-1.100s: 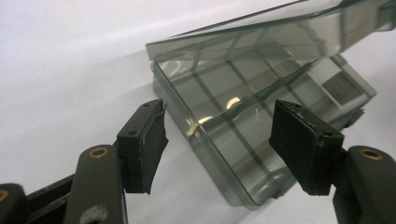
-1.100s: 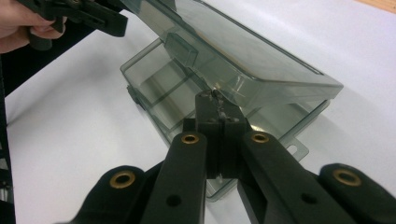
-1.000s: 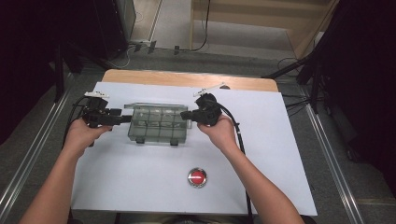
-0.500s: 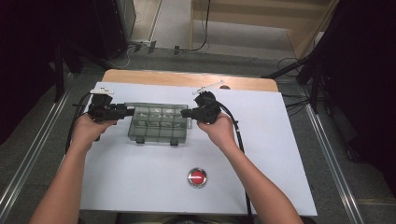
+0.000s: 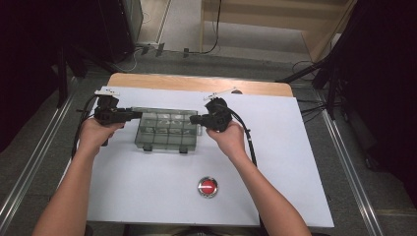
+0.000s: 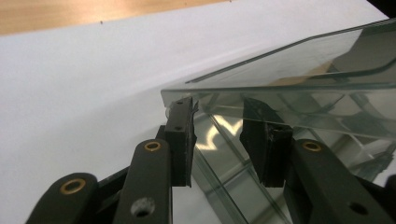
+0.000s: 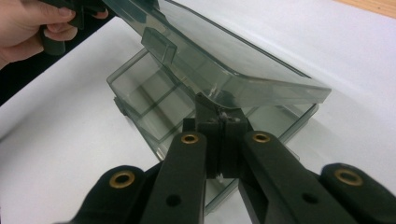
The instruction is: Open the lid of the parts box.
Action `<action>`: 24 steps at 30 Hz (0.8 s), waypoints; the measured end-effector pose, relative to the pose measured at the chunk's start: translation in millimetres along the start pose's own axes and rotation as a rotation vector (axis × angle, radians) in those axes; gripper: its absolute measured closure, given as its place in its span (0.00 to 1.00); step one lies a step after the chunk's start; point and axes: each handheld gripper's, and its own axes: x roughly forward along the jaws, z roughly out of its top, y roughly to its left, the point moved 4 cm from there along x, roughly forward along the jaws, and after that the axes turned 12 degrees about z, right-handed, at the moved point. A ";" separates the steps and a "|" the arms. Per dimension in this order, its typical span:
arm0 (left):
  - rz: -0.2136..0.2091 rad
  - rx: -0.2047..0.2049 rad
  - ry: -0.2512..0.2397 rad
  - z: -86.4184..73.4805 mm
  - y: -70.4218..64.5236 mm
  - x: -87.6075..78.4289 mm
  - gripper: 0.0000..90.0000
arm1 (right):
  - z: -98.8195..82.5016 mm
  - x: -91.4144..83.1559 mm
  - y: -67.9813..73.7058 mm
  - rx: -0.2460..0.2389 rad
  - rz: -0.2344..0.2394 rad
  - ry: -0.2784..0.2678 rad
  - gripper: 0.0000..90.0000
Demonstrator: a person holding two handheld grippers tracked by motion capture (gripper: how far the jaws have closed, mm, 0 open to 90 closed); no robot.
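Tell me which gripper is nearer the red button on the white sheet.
Right. The right gripper is at the clear compartment box's right end, up and slightly left of the red button. The left gripper is at the box's far left end, much farther from it.

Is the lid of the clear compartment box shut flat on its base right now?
No, the lid is tilted up off the base, with an open gap between them.
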 end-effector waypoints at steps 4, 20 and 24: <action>0.003 0.004 0.003 -0.2 0.6 0.1 0.73 | -2.8 -0.5 -1.2 0.007 0.014 -0.017 0.99; 0.014 0.018 -0.005 1.2 1.1 -2.8 0.73 | -21.3 -8.3 -15.1 0.022 -0.033 -0.039 0.85; 0.016 0.017 -0.005 1.4 0.8 -2.8 0.73 | -19.2 -9.7 -22.5 0.010 -0.057 -0.096 0.71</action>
